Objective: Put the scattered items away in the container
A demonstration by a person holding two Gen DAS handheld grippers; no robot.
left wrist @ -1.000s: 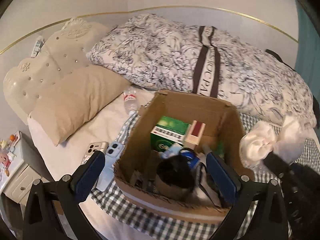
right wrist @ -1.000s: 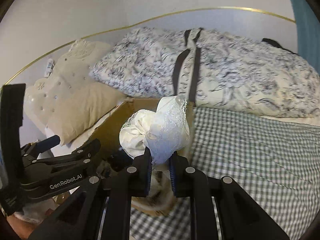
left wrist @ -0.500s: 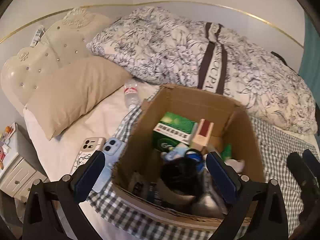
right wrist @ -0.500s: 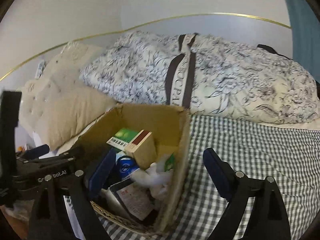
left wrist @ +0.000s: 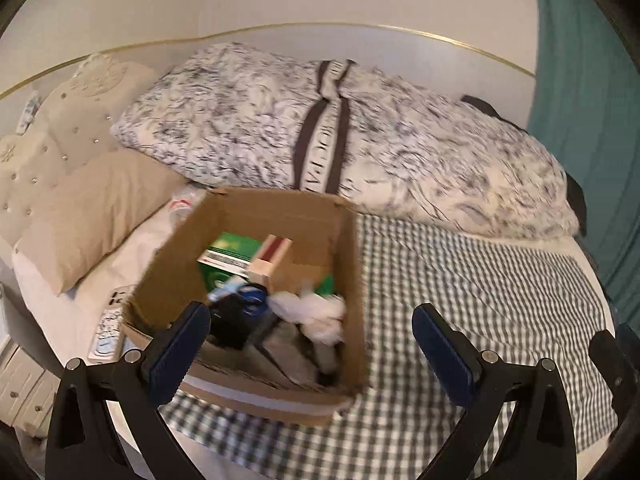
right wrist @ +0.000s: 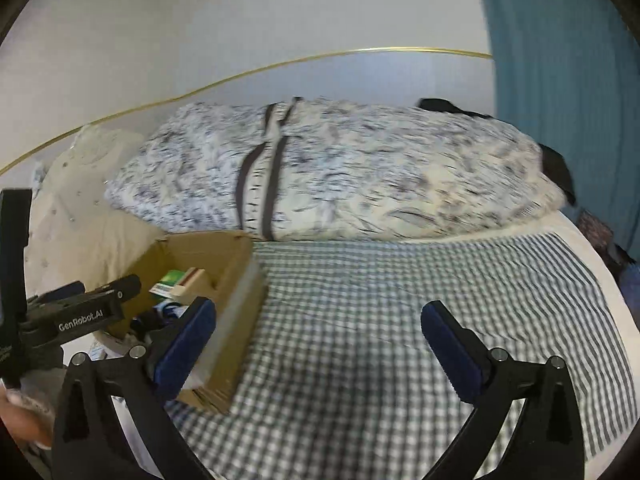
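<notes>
An open cardboard box (left wrist: pixel 348 264) stands on the checked blanket (left wrist: pixel 480 288) on the bed. It holds a green box (left wrist: pixel 232 250), a small red-and-cream box (left wrist: pixel 270 256), dark items and a white lace cloth (left wrist: pixel 316 312). My left gripper (left wrist: pixel 310 352) is open and empty just in front of the box. My right gripper (right wrist: pixel 318 344) is open and empty over the blanket (right wrist: pixel 400 300), to the right of the box (right wrist: pixel 236 280). Two phones (left wrist: pixel 108 320) lie left of the box.
A floral duvet (left wrist: pixel 360 140) is bundled behind the box. A beige pillow (left wrist: pixel 88 208) and a tufted headboard (left wrist: pixel 52 128) are at the left. A plastic bottle (left wrist: pixel 180 204) lies by the box's back corner. A teal curtain (right wrist: pixel 560 100) hangs at the right.
My right gripper opened and let go of the white lace cloth, which now lies in the box. Both grippers have swung to the right, away from the box.
</notes>
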